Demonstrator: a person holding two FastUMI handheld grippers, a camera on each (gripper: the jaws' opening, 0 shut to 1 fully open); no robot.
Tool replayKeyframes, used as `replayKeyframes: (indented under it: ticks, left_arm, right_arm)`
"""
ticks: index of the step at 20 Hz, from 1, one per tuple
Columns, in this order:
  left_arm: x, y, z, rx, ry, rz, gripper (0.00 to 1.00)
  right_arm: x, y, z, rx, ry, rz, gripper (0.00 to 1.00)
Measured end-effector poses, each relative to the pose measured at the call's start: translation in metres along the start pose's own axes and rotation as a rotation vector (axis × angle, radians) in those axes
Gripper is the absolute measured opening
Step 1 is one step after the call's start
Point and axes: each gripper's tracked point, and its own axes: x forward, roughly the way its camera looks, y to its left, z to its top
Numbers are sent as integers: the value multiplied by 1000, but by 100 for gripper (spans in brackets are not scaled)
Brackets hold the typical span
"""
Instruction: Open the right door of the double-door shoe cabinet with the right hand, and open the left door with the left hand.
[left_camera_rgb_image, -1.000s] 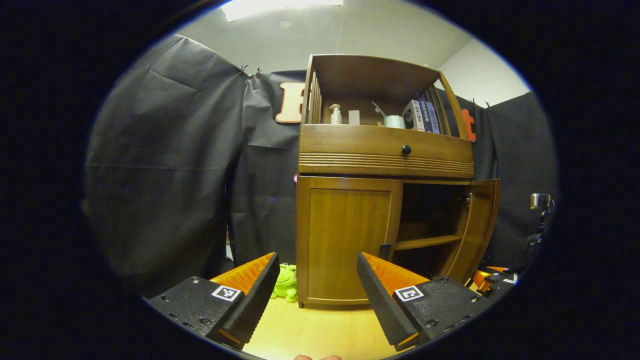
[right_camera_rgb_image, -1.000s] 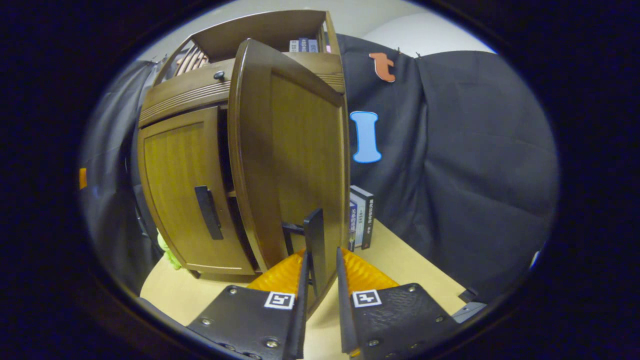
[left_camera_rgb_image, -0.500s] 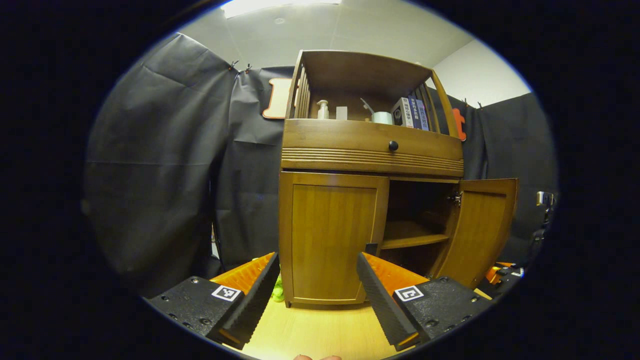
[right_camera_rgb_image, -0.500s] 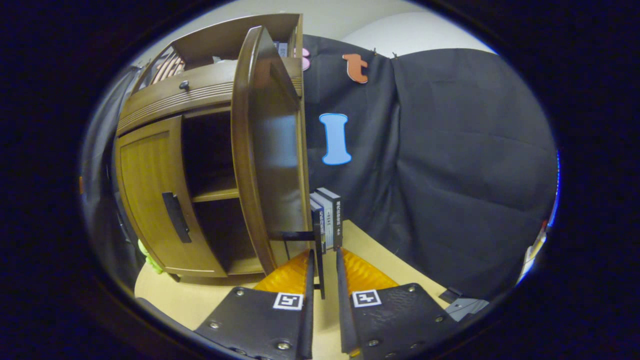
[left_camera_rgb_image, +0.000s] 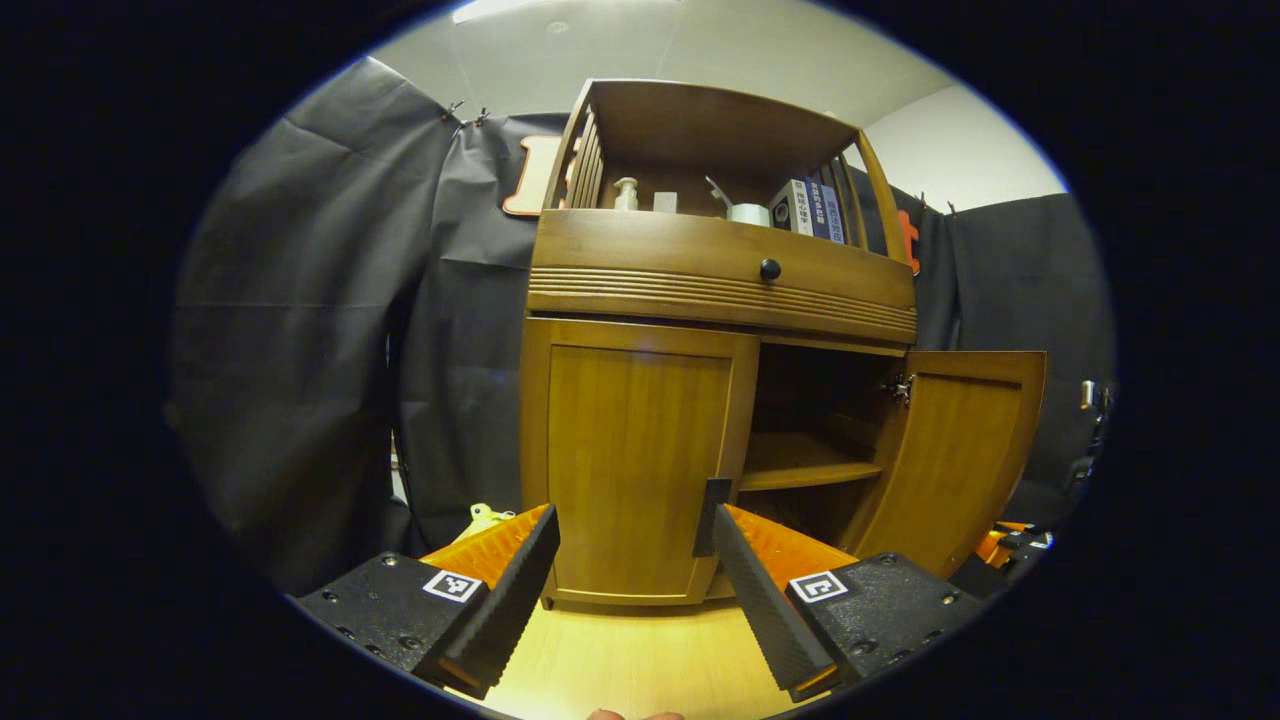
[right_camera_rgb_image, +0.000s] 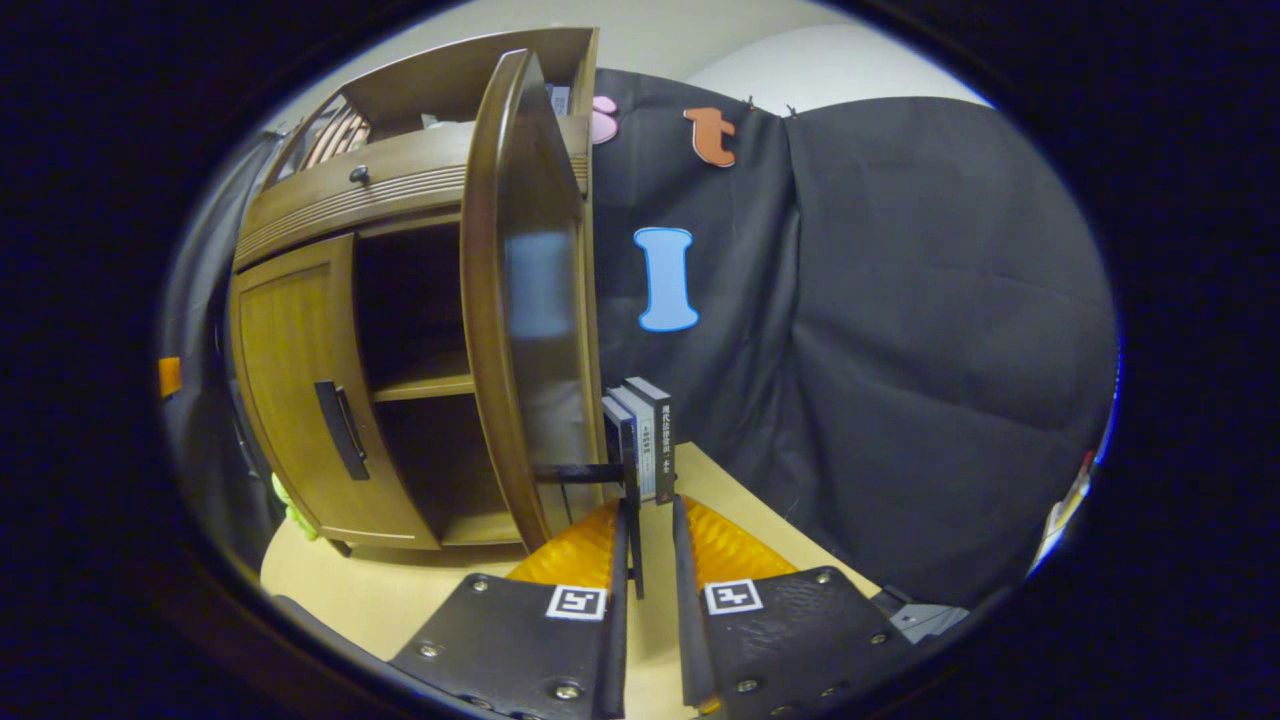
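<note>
since a second ago the right door has swung wide; my right gripper pinches its handle, my left gripper gapes toward the left door's handle.

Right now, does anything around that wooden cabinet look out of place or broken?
Nothing looks damaged or spilled. The right door stands open, the left door is shut. Mildly odd: a green soft toy lies on the floor by the cabinet's left corner, and some books stand on the floor behind the open door.

Brown wooden cabinet, black handle, orange-black tongs.
</note>
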Motion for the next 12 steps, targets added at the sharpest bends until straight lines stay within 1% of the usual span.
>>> replayKeyframes:
  ticks: [3,4,5,6,9,10,12]
  left_arm:
    - [11,-10,-4,0,12,-28,92]
    - [15,-13,-6,0,14,-36,96]
    - [18,-15,-6,0,17,-45,96]
    - [23,-18,-8,0,20,-53,93]
    - [35,-28,-11,4,28,-79,93]
    - [40,-31,-12,9,29,-86,96]
    - [51,-36,-16,20,34,-99,96]
  right_arm:
    - [-2,-5,-1,4,0,-6,22]
    - [-3,-8,-1,6,0,-10,22]
    - [-3,-12,-2,5,0,-17,22]
    - [-2,-18,-2,2,-2,-27,22]
    - [-3,-33,-2,-1,-7,-64,22]
    - [-3,-39,-1,0,-9,-80,22]
    - [-4,-52,1,9,-15,-112,22]
